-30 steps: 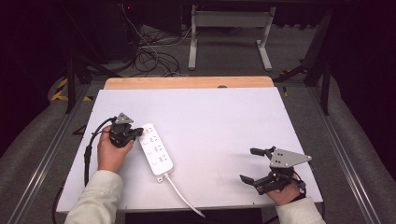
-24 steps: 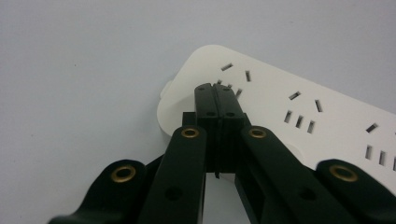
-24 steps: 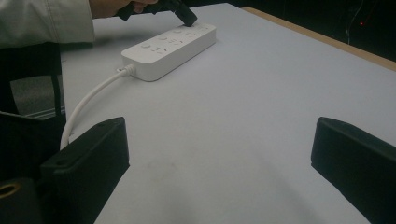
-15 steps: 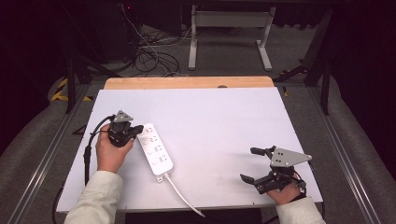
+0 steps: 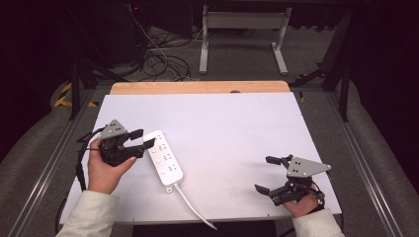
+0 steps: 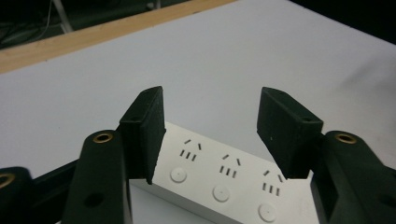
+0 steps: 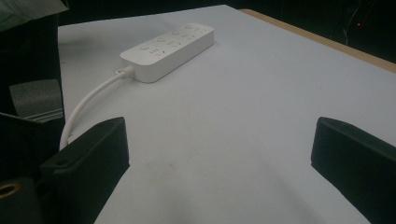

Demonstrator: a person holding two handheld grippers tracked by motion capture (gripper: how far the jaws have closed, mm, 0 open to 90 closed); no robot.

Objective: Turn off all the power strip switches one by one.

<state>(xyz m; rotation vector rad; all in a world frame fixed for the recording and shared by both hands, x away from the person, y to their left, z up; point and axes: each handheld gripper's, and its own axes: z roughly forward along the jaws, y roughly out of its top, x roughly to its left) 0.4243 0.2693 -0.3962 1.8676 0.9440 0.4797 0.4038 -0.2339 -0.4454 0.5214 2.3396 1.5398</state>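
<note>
Since the earlier frames, the left gripper has lifted up and away from the white power strip, and its jaws have just been opening; they now stand apart with nothing pressed between them. From above, that gripper sits in the person's left hand at the left side of the white table, its tips hovering just over the far-left end of the strip. From the left gripper's own camera, the two black jaws frame the power strip below, whose three rows of sockets and round buttons are plain to see, and the pads do not touch it. The strip lies flat on the table, left of centre, angled so its far end points toward the left gripper, and its white cord runs off the near edge. The right gripper rests at the near right corner, well apart from the strip, jaws wide apart and holding nothing; its camera looks across bare table toward the power strip in the distance. As a judgement, the strip appears to have been set down or nudged into place and released, so that part of the work looks done. No plug or other item lies on the table, and what remains cannot be told.
</note>
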